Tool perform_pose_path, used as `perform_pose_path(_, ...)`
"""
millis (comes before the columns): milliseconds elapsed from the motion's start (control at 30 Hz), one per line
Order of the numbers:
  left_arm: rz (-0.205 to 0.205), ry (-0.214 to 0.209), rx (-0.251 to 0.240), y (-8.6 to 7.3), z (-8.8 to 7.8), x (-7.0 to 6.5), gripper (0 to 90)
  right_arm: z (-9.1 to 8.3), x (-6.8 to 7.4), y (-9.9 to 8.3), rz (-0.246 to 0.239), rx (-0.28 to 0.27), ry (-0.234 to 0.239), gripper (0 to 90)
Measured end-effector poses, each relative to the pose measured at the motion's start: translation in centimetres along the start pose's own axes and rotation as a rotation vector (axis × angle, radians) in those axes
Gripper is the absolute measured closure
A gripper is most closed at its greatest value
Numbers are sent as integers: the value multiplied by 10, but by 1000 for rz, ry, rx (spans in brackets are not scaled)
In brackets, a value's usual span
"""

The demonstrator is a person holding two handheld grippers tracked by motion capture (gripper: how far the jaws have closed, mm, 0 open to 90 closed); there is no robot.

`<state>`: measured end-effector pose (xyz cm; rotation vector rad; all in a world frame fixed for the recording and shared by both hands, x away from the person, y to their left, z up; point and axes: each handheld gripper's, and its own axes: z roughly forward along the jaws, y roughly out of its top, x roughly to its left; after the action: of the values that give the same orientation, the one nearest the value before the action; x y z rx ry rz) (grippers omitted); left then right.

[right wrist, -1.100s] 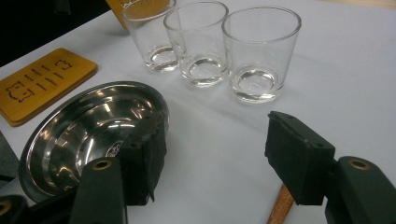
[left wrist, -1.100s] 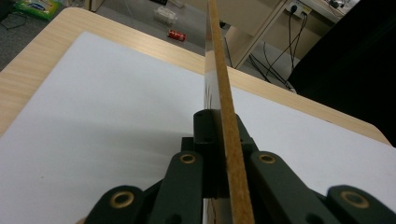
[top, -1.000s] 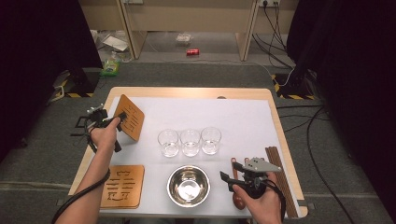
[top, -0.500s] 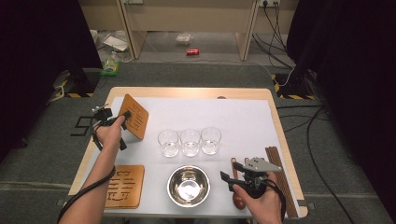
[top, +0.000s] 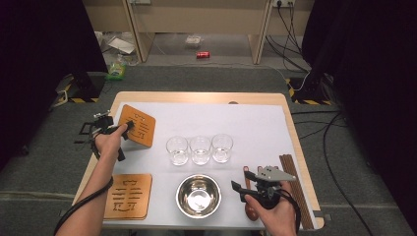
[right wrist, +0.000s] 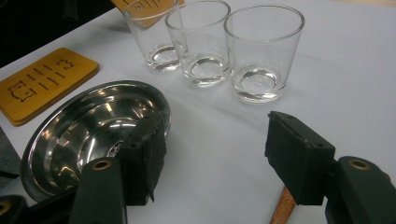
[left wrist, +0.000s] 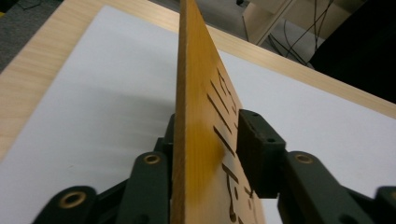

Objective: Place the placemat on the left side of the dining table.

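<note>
Right hand-held gripper (top: pixel 244 180): sat at lower right of the high view, jaws spread wide, grasping nothing; pads (right wrist: pixel 299 154) stood well apart in the right gripper view, white sheet between them.
Wooden handle (right wrist: pixel 281 207): poked up at the bottom edge of the right gripper view, just under the right pad.
Steel bowl (top: pixel 198 195): lay at lower centre of the high view, just left of the right hand-held gripper, upright; rim lay behind the left jaw in the right gripper view.
Flat wooden board (top: pixel 129 195): lay at lower left of the high view, flat on the white sheet, left of the bowl, cut-out marks facing up.
Dark sticks (top: pixel 294 189): lay in a bundle along the right edge of the bench, beside the right hand.
Three glasses (top: pixel 199 149): stood in a row at centre of the high view, upright, close together, beyond the bowl.
Left hand-held gripper (top: pixel 129 127): sat at left of centre in the high view, jaws just opened, partly loosened around the raised board's edge; right pad (left wrist: pixel 254 140) stood apart from the board face in the left gripper view, other pad hidden behind the board.
Raised wooden board (top: pixel 137 126): stood tilted on edge at upper left of the sheet, between the left jaws, left of the glasses.
Bench (top: pixel 196 98): light wood, covered by a white sheet.
</note>
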<state>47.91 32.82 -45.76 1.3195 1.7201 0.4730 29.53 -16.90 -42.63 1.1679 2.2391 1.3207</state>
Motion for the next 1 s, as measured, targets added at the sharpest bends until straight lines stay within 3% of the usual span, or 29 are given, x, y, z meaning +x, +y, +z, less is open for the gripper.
perform_pose_path(200,3,37,19,0,-1,16,509,2,2,0,-2,6,5,383)
perform_pose_path(267,21,88,24,1,-3,20,462,3,2,0,-3,8,3,383)
perform_pose_path(333,23,103,27,2,-5,26,447,4,3,0,-2,12,6,383)
perform_pose_path(467,67,126,8,7,-14,32,455,4,2,0,-4,11,2,382)
perform_pose_path(533,81,115,11,7,-19,34,471,4,3,0,-1,11,7,384)
perform_pose_path(633,119,109,43,2,-30,37,572,4,3,0,-3,21,4,408)
perform_pose_path(733,145,88,105,-15,-38,39,643,1,3,0,14,32,5,467)
perform_pose_path(1000,188,51,173,-41,-39,35,766,1,4,0,15,46,2,499)
